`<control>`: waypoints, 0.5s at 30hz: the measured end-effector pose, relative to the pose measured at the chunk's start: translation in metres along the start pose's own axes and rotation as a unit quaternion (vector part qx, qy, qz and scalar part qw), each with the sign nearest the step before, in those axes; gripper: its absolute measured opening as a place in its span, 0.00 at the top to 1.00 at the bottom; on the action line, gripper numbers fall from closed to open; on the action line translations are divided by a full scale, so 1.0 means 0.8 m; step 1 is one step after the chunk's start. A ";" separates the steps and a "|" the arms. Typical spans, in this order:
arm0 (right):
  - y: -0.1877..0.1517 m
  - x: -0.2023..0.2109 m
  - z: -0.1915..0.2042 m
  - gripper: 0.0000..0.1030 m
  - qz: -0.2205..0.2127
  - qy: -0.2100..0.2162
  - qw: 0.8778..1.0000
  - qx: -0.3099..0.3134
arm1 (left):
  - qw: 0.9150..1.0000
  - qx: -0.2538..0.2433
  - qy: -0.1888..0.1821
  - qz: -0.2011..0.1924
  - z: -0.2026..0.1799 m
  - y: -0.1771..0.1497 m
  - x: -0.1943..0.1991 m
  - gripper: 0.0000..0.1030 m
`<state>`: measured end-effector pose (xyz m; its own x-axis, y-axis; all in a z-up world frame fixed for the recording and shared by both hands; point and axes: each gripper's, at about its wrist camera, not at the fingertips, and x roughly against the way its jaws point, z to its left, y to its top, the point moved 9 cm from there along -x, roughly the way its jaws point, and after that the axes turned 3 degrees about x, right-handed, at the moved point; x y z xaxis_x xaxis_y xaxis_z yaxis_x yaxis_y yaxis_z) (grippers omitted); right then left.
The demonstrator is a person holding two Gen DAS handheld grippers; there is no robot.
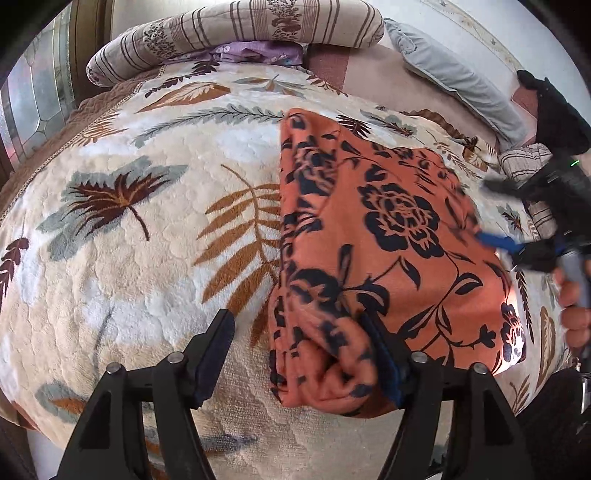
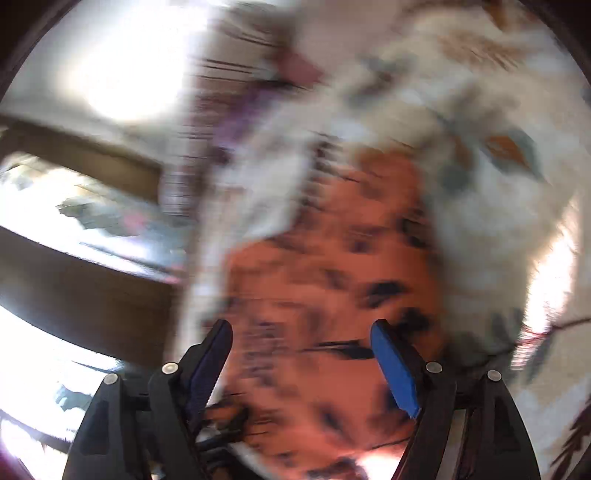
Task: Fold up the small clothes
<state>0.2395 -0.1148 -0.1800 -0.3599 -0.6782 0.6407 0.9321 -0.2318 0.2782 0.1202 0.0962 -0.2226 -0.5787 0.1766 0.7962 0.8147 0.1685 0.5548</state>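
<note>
An orange garment with a black flower print (image 1: 376,229) lies folded on a cream fleece blanket with leaf patterns (image 1: 129,258). My left gripper (image 1: 299,332) stands open low over the garment's near left corner. The bunched corner lies between its jaws against the right finger (image 1: 380,347), while the left finger (image 1: 218,339) is clear of the cloth. My right gripper (image 1: 493,214) hovers open at the garment's right edge. Its own view is badly blurred and shows the right gripper (image 2: 299,328) open above the orange garment (image 2: 332,266), with nothing gripped.
A striped bolster pillow (image 1: 236,29) and purple cloth (image 1: 255,53) lie at the head of the bed, with a grey pillow (image 1: 461,74) at the back right. A person's hand (image 1: 576,299) holds the right gripper. A glass panel (image 1: 33,92) stands at the far left.
</note>
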 end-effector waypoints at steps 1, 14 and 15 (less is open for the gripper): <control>0.001 -0.002 -0.006 0.24 -0.003 0.014 1.000 -0.021 | 1.000 0.004 -0.001 0.000 0.001 0.001 0.000 0.29; -0.016 -0.156 0.228 0.22 0.180 0.155 0.969 0.067 | 1.000 -0.002 -0.008 -0.002 0.001 0.000 0.001 0.29; -0.013 -0.176 0.227 0.23 0.187 0.152 0.969 0.062 | 1.000 -0.002 -0.009 -0.002 0.001 0.000 0.000 0.29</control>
<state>0.2734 0.1101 -0.1430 0.0478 -0.8772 0.4777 0.9761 0.1426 0.1641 0.1201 0.0973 -0.2227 -0.5832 0.1932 0.7890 0.8121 0.1652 0.5597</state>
